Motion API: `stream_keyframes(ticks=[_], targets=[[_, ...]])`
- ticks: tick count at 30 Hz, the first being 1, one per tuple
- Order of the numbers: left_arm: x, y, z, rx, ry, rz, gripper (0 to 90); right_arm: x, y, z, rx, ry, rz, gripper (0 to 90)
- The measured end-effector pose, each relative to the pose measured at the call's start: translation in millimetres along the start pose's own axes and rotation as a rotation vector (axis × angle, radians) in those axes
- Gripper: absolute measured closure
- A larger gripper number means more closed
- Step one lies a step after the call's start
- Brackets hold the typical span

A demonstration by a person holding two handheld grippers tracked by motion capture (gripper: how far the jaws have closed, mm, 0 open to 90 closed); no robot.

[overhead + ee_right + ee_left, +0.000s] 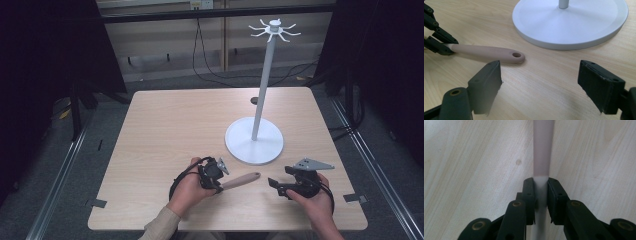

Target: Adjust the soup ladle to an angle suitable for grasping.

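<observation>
Since the left claw point(218, 181) is clamped tight on the near end of the pinkish handle point(241, 180), with the pads squeezing both sides in the left claw view, I'd guess it's about to lift it. The handle lies flat on the wooden surface point(170, 125), its hole end pointing right, probably so it can go on a hook. Just beyond sits the white hook stand point(254, 141), arms up top. The right claw point(280, 186) hovers wide open and empty, near the handle's tip. No brands or writing I can read anywhere.
</observation>
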State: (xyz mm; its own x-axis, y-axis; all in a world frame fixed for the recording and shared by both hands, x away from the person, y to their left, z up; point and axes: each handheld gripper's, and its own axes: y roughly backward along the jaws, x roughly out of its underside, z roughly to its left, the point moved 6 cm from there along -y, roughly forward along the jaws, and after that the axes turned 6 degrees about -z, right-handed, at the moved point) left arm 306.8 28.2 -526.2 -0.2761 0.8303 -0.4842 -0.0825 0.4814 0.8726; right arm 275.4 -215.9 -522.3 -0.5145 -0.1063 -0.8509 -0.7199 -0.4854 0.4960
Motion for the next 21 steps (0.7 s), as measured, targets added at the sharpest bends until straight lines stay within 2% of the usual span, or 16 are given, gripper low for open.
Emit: stream_keyframes(ticks=[1,2,4,7,13,15,16,19,20,21], targets=[[0.0,0.5,-0.2,0.000,0.014,0.000,78.3,-0.1,-0.1,0.2,-0.001,-0.001,-0.001,18.7],[0.4,1.8,0.7,0.007,0.009,0.005,78.4,0.0,-0.1,0.2,-0.001,0.000,0.000,18.6],[0.2,4.2,0.2,0.017,0.026,-0.013,78.5,0.1,-0.4,0.4,-0.002,0.001,0.001,18.6],[-0.9,11.1,0.5,0.024,0.014,-0.024,78.5,-0.4,-1.1,0.4,-0.003,0.001,-0.002,18.5],[-3.8,24.5,0.9,0.009,0.044,-0.087,78.6,-1.5,-2.2,1.6,-0.007,-0.003,-0.003,18.2],[-4.2,29.7,2.3,0.011,0.040,-0.098,78.7,-1.8,-2.7,2.0,-0.010,-0.002,-0.005,18.1],[-5.0,30.5,1.4,0.007,0.061,-0.116,78.8,-2.1,-3.2,2.4,-0.012,-0.001,-0.007,18.1],[-7.1,37.2,2.0,0.007,0.072,-0.146,78.8,-2.4,-3.8,3.1,-0.013,-0.002,-0.007,18.0],[-7.0,39.6,3.5,0.006,0.048,-0.138,78.8,-2.5,-4.0,3.3,-0.014,-0.003,-0.008,18.0],[-8.7,40.5,1.5,0.005,0.083,-0.166,78.9,-2.6,-4.0,3.4,-0.014,-0.005,-0.009,18.0]])
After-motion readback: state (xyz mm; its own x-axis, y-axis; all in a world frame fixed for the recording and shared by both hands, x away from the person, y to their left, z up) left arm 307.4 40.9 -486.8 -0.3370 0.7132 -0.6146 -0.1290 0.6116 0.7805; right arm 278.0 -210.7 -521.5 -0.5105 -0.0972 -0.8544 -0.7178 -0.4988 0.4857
